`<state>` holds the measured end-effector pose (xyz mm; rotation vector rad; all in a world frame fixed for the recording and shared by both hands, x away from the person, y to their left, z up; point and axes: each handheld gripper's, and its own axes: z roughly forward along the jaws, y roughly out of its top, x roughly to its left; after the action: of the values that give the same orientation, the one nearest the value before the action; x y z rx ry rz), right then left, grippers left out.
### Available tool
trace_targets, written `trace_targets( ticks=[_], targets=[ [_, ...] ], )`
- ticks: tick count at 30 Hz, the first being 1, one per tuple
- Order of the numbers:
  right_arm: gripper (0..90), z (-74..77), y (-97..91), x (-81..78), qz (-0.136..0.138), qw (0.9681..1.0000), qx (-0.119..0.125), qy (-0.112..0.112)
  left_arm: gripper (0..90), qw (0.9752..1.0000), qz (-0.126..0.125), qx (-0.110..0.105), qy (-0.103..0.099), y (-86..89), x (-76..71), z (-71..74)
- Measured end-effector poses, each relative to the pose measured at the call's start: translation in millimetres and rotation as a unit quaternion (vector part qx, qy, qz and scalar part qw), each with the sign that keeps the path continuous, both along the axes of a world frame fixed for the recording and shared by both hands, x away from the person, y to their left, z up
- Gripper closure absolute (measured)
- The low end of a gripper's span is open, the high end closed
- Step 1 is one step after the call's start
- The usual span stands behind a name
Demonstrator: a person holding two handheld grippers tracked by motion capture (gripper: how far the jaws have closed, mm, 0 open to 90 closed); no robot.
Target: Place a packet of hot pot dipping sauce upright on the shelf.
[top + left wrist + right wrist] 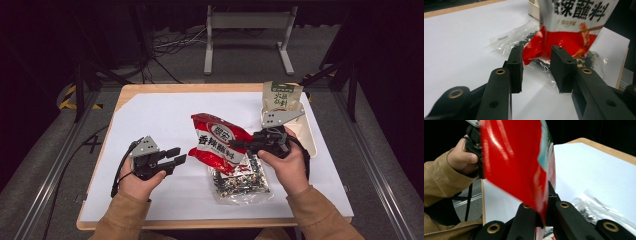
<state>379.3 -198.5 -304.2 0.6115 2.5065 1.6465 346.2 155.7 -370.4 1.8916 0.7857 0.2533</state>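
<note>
The right gripper point(239, 144) has its jaws clenched on the right edge of the red pouch point(220, 142), holding it lifted and tilted above the clear bag point(240, 182) of dark bits that lies flat on the white tabletop point(150, 120); in the right gripper view the red film point(519, 165) is pinched between the black jaws. The left gripper point(172, 156) sits just left of the pouch, jaws released and parted with nothing between them, pointing right at its lower left corner point(534, 53). The pouch's long axis runs from far left down to near right, so its free low end is the part closest to the left jaws. A beige bin point(305, 127) with a green packet point(282, 95) stands at the far right, close behind the right hand; that looks like the likely destination.
</note>
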Motion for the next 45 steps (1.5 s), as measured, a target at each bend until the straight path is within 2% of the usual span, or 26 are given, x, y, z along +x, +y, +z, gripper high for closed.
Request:
trace_targets(
  ticks=[6, 16, 17, 23, 25, 31, 38, 45],
  targets=[
    [89.9, 17.6, -13.8, 5.6, -0.008, 0.9994, -0.029, -0.019, 59.5, 0.9999, 0.011, -0.001, 0.002, 8.0, 1.5, -1.2],
    [89.9, 40.7, -34.9, 16.0, -0.02, 0.9976, -0.057, -0.033, 51.2, 0.9996, 0.021, 0.012, 0.012, 17.5, 6.9, -8.2],
    [89.9, 43.6, -36.7, 17.2, -0.021, 0.9973, -0.061, -0.036, 50.6, 0.9996, 0.023, 0.008, 0.015, 17.5, 6.7, -8.8],
    [89.9, 53.7, -43.9, 22.2, -0.021, 0.996, -0.074, -0.046, 47.9, 0.9994, 0.027, 0.014, 0.015, 20.8, 7.7, -10.4],
    [89.9, 59.6, -50.1, 26.1, -0.023, 0.995, -0.08, -0.055, 46.8, 0.9993, 0.031, 0.017, 0.016, 23.2, 8.3, -11.4],
    [89.9, 64.6, -62.2, 34.6, -0.028, 0.9942, -0.084, -0.061, 42.9, 0.999, 0.038, 0.021, 0.016, 27.5, 8.8, -12.9],
    [89.9, 68.8, -82.4, 48.0, -0.028, 0.9918, -0.096, -0.08, 38.8, 0.9984, 0.046, 0.028, 0.016, 34.4, 8.3, -15.4],
    [89.9, 74.8, -98.4, 60.1, -0.025, 0.9907, -0.098, -0.091, 35.5, 0.9978, 0.053, 0.036, 0.019, 38.6, 5.3, -17.9]
  ],
)
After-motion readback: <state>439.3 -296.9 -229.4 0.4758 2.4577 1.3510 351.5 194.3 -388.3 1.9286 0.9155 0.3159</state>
